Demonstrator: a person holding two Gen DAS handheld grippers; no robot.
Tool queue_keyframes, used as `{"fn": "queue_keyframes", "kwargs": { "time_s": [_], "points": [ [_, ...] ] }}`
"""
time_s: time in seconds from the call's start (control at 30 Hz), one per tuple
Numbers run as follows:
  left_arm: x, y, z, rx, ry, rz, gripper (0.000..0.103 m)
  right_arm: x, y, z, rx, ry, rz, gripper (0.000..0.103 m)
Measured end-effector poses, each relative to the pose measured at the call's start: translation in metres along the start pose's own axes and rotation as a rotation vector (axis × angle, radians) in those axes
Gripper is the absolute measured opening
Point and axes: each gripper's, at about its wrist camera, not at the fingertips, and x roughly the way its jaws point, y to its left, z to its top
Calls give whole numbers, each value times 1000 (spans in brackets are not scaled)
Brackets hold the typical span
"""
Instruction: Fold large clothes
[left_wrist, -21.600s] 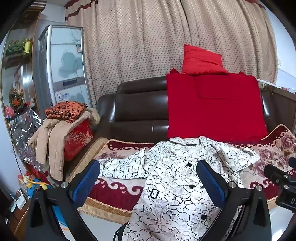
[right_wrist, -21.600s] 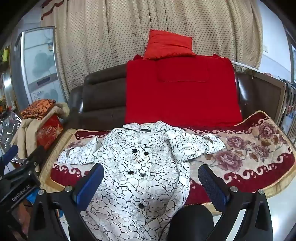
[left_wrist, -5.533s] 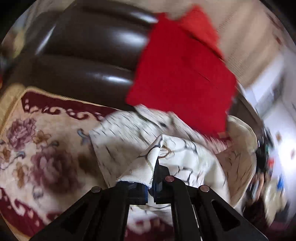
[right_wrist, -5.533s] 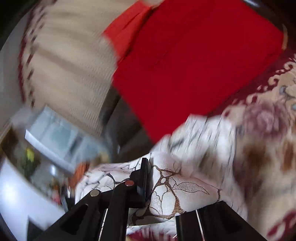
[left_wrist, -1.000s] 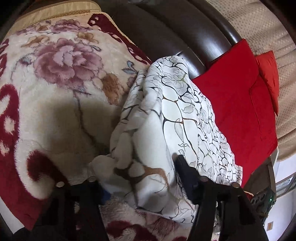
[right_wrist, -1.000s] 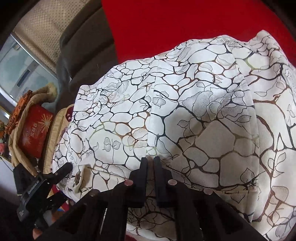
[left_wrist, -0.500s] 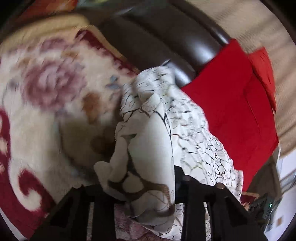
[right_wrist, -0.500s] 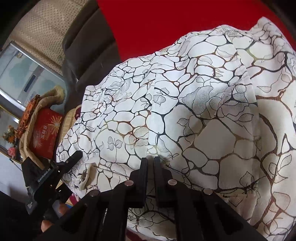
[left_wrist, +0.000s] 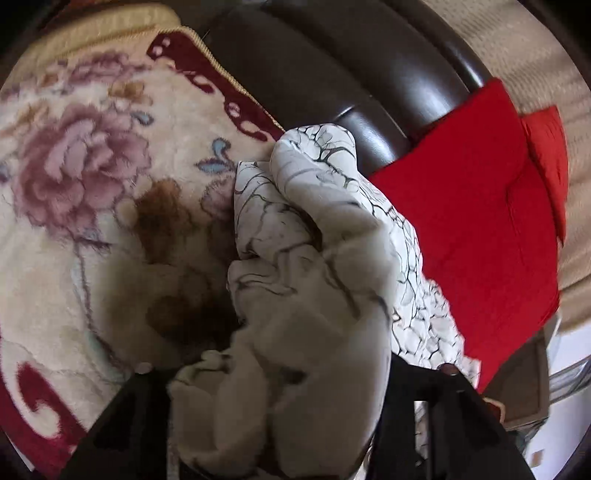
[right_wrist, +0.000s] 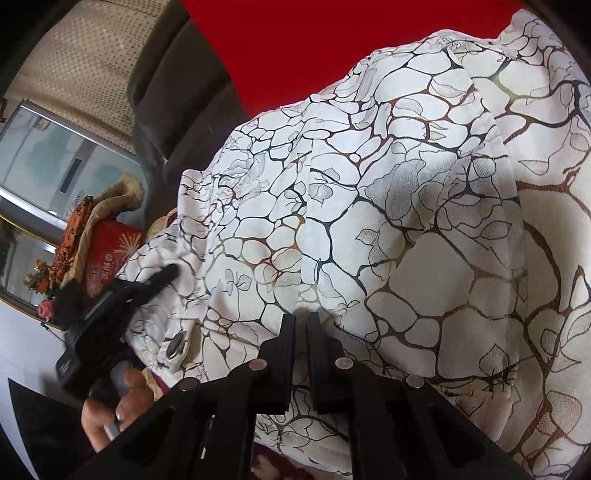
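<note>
Your right gripper (right_wrist: 301, 321) has its jaws pressed together on a fold of the white coat printed with dark cracked-line and leaf patterns (right_wrist: 388, 206). Your left gripper (left_wrist: 284, 376) is buried in a bunched wad of the same coat (left_wrist: 314, 295); whether its jaws are pinching or spread, you cannot tell. The coat lies heaped on the cream floral blanket with dark red border (left_wrist: 74, 206), near the blanket's back edge, against the dark brown leather sofa (left_wrist: 332, 66). A red cloth (left_wrist: 476, 221) drapes the sofa back.

coat (right_wrist: 369, 221): 1 | claw: left (left_wrist: 280, 373), right (right_wrist: 301, 325) = 2 | sofa (left_wrist: 332, 74): 1 | red cushions (left_wrist: 546, 155): 1
</note>
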Motion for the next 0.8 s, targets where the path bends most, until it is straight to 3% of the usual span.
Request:
{"fn": "queue_keyframes", "kwargs": {
  "time_s": [0.27, 0.37, 0.47, 0.57, 0.7, 0.8],
  "points": [
    [-7, -26, -7, 111, -52, 37, 28, 2, 2, -2, -10, 2, -5, 8],
    [-26, -65, -17, 284, -100, 67, 27, 0, 0, -1, 4, 6, 11, 8],
    [-46, -112, -33, 483, -146, 81, 27, -17, -10, 2, 69, -16, 89, 7],
    [-61, -159, -54, 658, -164, 75, 26, -62, -29, 6, 107, -149, 126, 13],
    [-64, -225, -111, 916, -148, 67, 26, -112, -76, 6, 220, -262, 128, 13],
    [-52, -259, -163, 1079, -83, 60, 26, -134, -118, 2, 332, -278, 139, 13]
  ]
}}
